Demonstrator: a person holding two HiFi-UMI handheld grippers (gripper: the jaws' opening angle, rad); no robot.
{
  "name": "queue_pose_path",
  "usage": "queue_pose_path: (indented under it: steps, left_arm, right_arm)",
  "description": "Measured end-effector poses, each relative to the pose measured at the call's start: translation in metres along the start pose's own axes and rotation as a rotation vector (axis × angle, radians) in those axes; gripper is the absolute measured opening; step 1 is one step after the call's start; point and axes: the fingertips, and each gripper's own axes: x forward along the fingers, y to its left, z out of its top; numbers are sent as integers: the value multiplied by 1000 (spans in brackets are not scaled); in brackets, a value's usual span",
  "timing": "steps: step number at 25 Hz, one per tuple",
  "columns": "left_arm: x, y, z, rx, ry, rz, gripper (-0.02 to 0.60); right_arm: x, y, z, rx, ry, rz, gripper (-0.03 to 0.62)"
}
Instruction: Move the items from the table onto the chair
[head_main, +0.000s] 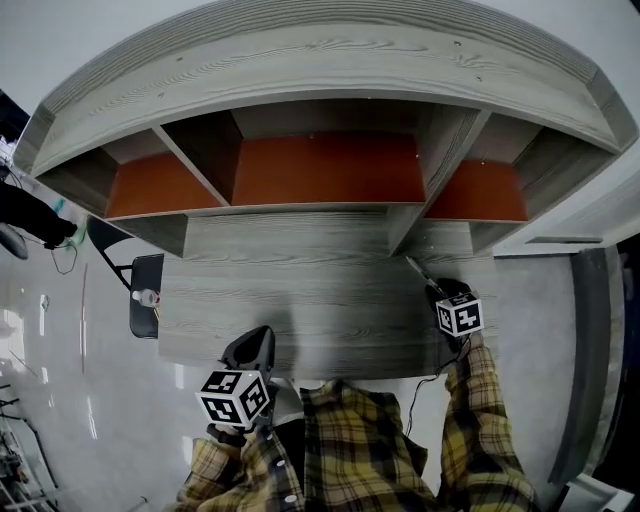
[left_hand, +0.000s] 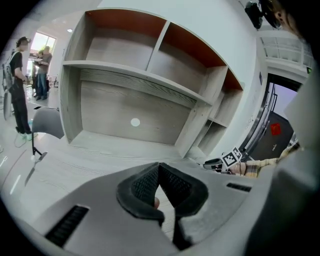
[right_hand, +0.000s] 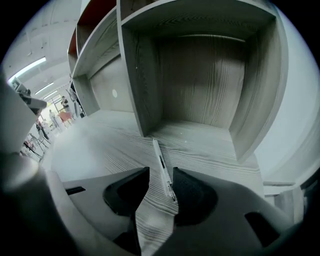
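Item: one grey wood-grain bench (head_main: 300, 300) with a shelf unit at its back; we count three upper compartments (head_main: 325, 168) backed in orange-red. On the bench: one slim white pen (right_hand: 162, 170), the only loose thing we find there. It lies at the right end, just in front of the open lower right compartment, and points toward it. Claws: two, each with one marker cube. The right claw (right_hand: 160, 172) stands open over the bench with the pen's near end between its jaws, close against the right jaw, and the pads do not clamp it. The left claw (left_hand: 160, 167) is closed with its tips together, gripping nothing we can name, near the bench's front edge. Chairs: one dark chair (head_main: 143, 275) just off the bench's left end, with one small white and red object (head_main: 147, 297) on its seat. Sleeves: two, yellow plaid. Bystanders: two, far off in the left gripper view.
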Motion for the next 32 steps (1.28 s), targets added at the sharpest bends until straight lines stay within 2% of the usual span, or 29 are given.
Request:
queue_pose_path:
  steps: [7, 12, 16, 19, 25, 32]
  left_arm:
    - [3, -5, -3, 8, 9, 18, 5]
    - [5, -9, 0, 12, 1, 20, 5]
    - [5, -10, 2, 19, -8, 23, 5]
    - [4, -11, 0, 16, -15, 29, 5]
    - [1, -7, -1, 1, -38, 53, 5]
    - [-15, 12, -9, -55, -35, 61, 5]
  right_arm:
    - [20, -5, -9, -35, 62, 38, 135]
    - [21, -7, -9, -81, 79, 10, 132]
    - [23, -9, -10, -88, 101, -9, 72]
    - [23, -9, -10, -96, 118, -20, 67]
    - [23, -3, -1, 2, 74, -2, 64]
    - [2, 45, 0, 47, 90, 40, 64]
